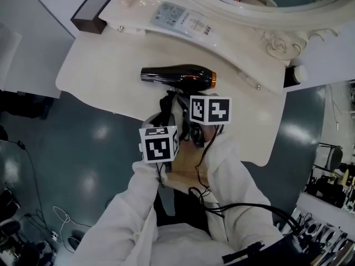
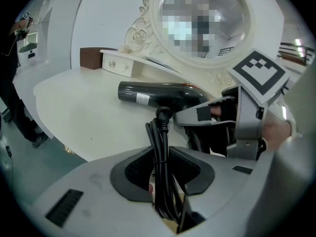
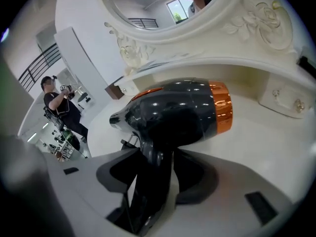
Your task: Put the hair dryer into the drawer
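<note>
Two grippers: left gripper clamps hair dryer cord, right gripper gapes around handle; label illegible.

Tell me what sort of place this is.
Likely a dressing corner, perhaps staged in a larger room: a cream vanity table with an ornate carved mirror and a black hair dryer lying on top.

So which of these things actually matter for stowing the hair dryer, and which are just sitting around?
Job: hair dryer; its bundled cord; left gripper clamping that cord; right gripper open around the handle.
Lying about: brown box; printed sheet; mirror.
</note>
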`<control>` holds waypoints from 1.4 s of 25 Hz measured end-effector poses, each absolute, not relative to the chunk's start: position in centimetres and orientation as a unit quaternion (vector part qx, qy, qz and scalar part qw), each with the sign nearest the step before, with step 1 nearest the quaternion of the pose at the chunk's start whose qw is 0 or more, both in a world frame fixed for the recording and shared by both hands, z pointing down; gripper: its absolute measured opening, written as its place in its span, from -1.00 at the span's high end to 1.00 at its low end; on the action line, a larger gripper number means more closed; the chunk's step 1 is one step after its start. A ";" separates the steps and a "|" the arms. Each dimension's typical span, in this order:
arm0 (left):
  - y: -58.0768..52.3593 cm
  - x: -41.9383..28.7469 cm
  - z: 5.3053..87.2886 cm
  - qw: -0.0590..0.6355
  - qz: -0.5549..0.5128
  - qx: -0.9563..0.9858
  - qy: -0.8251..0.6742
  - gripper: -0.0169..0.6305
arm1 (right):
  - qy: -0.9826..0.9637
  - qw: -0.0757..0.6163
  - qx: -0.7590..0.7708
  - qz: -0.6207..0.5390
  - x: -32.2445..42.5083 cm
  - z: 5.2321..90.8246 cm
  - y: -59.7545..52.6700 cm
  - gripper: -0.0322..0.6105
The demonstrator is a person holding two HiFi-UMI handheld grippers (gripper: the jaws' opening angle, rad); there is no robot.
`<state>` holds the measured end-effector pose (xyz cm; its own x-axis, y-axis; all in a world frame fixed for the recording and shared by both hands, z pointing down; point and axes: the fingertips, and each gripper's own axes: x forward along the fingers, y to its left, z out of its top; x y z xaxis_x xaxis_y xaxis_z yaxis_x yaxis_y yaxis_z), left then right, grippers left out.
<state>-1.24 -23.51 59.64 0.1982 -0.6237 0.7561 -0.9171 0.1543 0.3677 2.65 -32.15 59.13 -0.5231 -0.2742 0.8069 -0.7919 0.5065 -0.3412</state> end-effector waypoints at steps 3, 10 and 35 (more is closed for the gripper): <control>-23.5 -1.3 59.7 0.453 0.160 0.635 -0.605 0.65 | -0.784 0.343 0.348 0.383 2.3 59.4 -32.2 0.13; -23.2 -1.8 59.0 0.452 0.155 0.651 -0.590 0.66 | -0.785 0.292 0.374 0.398 2.6 58.5 -31.7 0.19; -9.6 12.5 51.7 0.290 0.280 0.865 -0.298 0.66 | -0.606 0.040 0.666 0.434 21.9 50.4 -11.3 0.19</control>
